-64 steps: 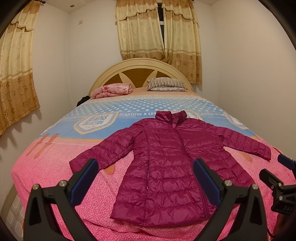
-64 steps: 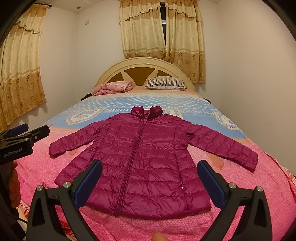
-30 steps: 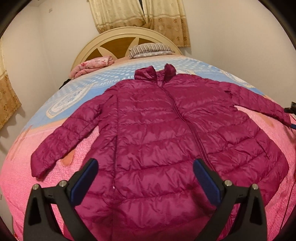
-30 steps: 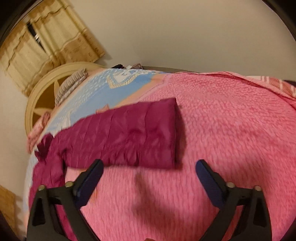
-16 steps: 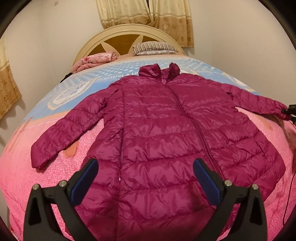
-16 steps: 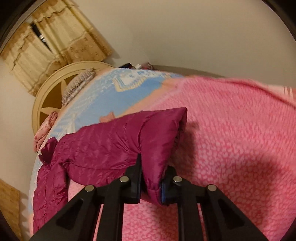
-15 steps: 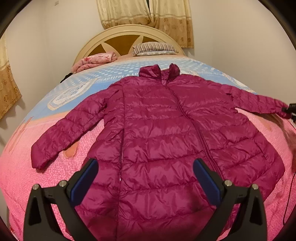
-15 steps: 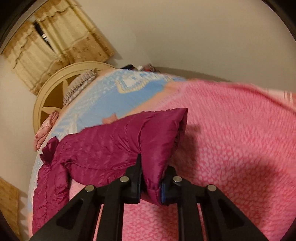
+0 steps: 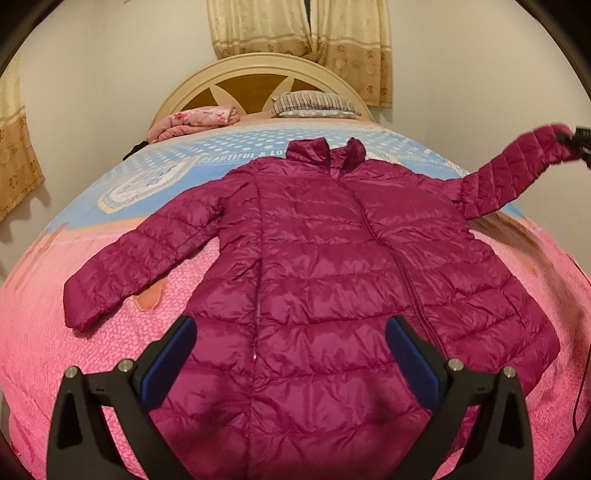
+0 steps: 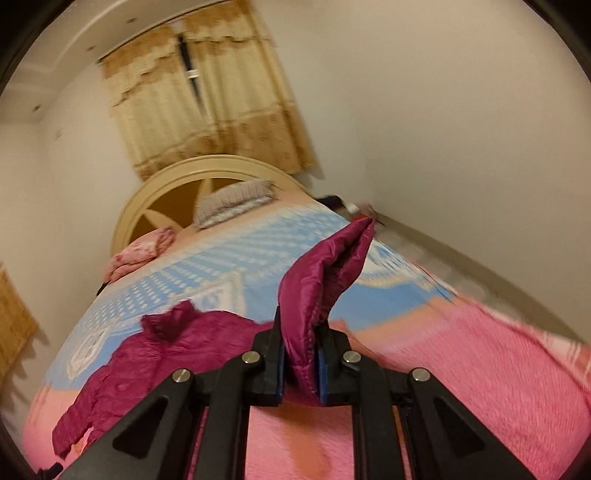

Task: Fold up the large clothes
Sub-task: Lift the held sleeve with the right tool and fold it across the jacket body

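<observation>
A magenta quilted puffer jacket (image 9: 332,266) lies front up on the bed, collar toward the headboard. Its left sleeve (image 9: 144,254) rests flat on the pink cover. My left gripper (image 9: 291,354) hangs open over the jacket's lower hem, with nothing between its blue pads. My right gripper (image 10: 301,365) is shut on the cuff of the jacket's right sleeve (image 10: 325,280), which stands up from the jaws. In the left wrist view that sleeve (image 9: 517,170) is lifted off the bed at the far right, with the right gripper (image 9: 580,142) at its cuff.
The bed (image 9: 40,332) has a pink and blue cover and a cream arched headboard (image 9: 258,74). A striped pillow (image 9: 314,105) and a folded pink blanket (image 9: 199,118) lie at its head. Walls stand close on both sides, with curtains (image 9: 303,26) behind.
The right gripper has shut on the right sleeve's cuff and raised it off the bed, rolling as it rose. The left gripper stays open and has drawn back slightly over the hem.
</observation>
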`<state>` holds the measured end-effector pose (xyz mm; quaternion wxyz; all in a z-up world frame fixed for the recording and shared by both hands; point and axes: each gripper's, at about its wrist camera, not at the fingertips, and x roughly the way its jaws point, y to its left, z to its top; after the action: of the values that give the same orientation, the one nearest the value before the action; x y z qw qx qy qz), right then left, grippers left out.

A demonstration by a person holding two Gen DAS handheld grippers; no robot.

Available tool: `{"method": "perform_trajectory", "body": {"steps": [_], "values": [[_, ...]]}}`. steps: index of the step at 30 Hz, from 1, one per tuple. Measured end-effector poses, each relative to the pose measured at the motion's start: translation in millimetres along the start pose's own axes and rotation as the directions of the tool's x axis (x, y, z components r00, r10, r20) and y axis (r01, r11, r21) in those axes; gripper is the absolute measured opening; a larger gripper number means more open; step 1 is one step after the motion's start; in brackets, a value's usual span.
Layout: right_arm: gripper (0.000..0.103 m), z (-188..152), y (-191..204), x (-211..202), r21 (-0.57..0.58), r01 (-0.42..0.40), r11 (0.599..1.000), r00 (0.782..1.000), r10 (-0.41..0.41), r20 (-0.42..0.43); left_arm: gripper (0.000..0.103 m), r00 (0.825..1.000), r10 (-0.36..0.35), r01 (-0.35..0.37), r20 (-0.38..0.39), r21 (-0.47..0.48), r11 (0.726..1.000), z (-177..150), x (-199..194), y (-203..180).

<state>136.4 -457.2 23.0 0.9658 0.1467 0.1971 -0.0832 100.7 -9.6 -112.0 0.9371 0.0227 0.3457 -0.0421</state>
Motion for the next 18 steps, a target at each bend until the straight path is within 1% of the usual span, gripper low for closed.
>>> {"method": "perform_trajectory", "body": {"steps": [4, 9, 12, 16, 18], "values": [[0.012, 8, 62, -3, -0.118, -0.062, 0.991, 0.998, 0.063, 0.008, 0.103, 1.000, 0.003, -0.004, -0.003, -0.024, 1.000, -2, 1, 10], [0.012, 0, 138, 1, -0.270, -0.130, 0.954, 0.991, 0.133, -0.008, 0.103, 1.000, 0.006, -0.007, -0.012, -0.059, 0.998, -5, 2, 24], [0.012, -14, 182, 10, -0.367, -0.161, 0.916, 0.987, 0.161, -0.031, 0.103, 1.000, 0.014, -0.014, -0.010, -0.069, 0.998, -6, 2, 32], [0.012, -37, 223, 24, -0.436, -0.203, 0.877, 0.979, 0.191, -0.073, 0.103, 0.999, 0.042, -0.042, 0.003, -0.071, 0.997, -6, 0, 38], [0.012, -50, 233, 28, -0.447, -0.228, 0.865, 0.974, 0.206, -0.098, 0.103, 0.999, 0.051, -0.051, 0.004, -0.075, 0.996, -6, 1, 42]]}}
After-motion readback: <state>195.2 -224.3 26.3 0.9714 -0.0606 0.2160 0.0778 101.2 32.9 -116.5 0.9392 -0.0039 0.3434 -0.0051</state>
